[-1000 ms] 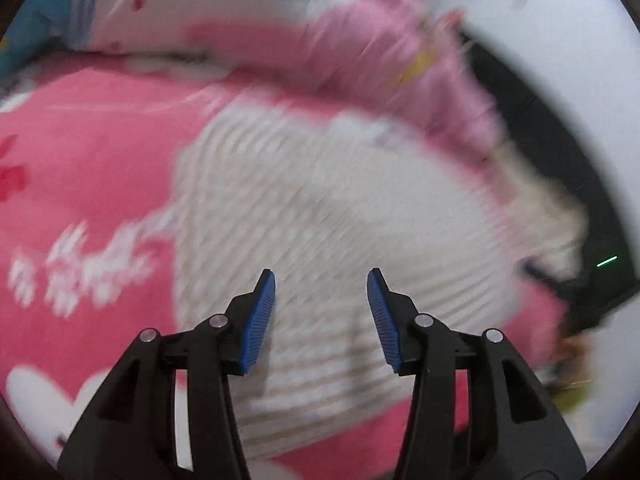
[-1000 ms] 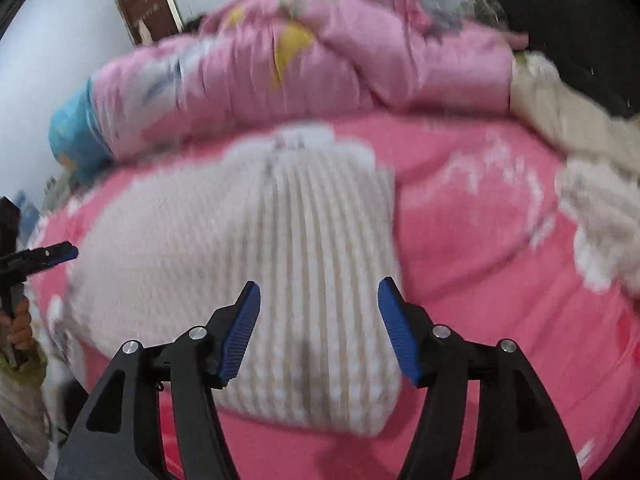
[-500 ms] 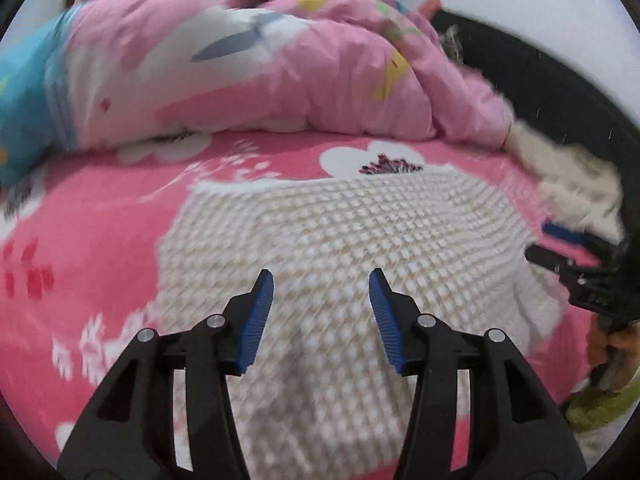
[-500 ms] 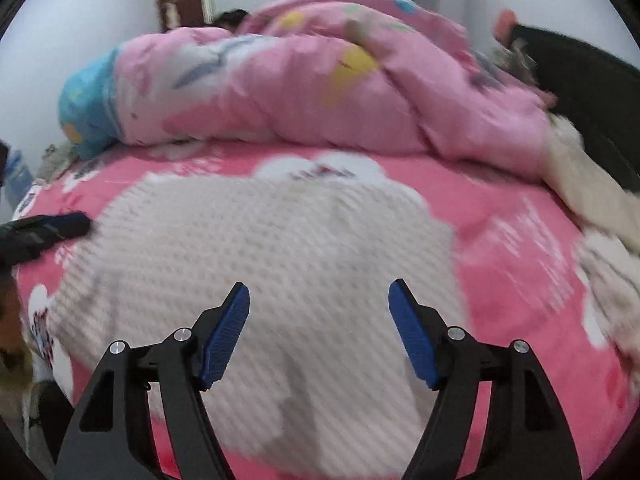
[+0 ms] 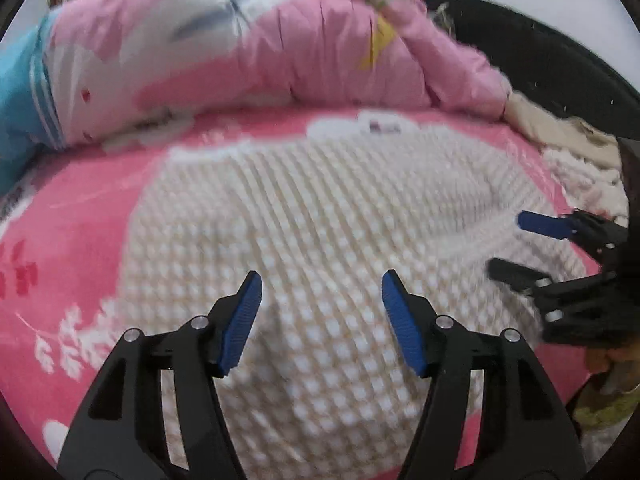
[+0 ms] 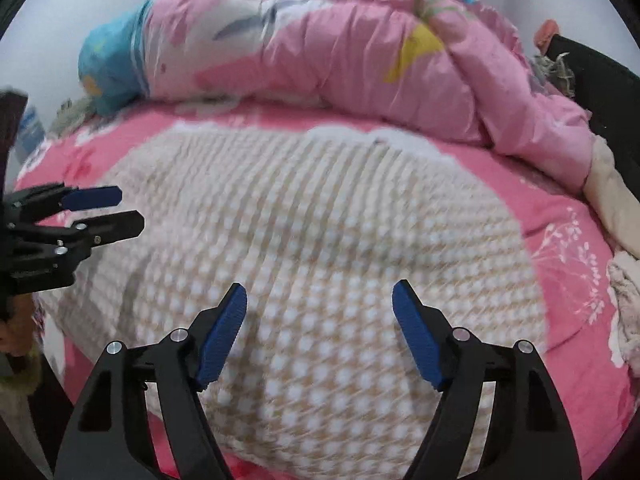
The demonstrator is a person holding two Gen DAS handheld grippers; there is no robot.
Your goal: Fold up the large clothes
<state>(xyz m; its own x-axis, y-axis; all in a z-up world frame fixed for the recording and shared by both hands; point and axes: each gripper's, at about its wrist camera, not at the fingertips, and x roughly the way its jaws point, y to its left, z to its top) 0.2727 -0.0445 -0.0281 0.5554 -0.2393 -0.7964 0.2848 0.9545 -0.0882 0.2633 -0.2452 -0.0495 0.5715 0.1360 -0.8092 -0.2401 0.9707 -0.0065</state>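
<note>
Both of my hand-held grippers, left (image 5: 322,312) and right (image 6: 320,324), have just been opening, empty above the cream waffle-knit sweater (image 5: 320,240); its neck label (image 5: 384,126) is unreadable.

Both tools now stand wider than a second ago — the left tool (image 5: 322,292) and the right tool (image 6: 320,304) have just been opening, nothing between their blue pads. The cream knit sweater (image 6: 320,248) now fills each view squarely, and each tool shows in the other's view — closer than before.
</note>
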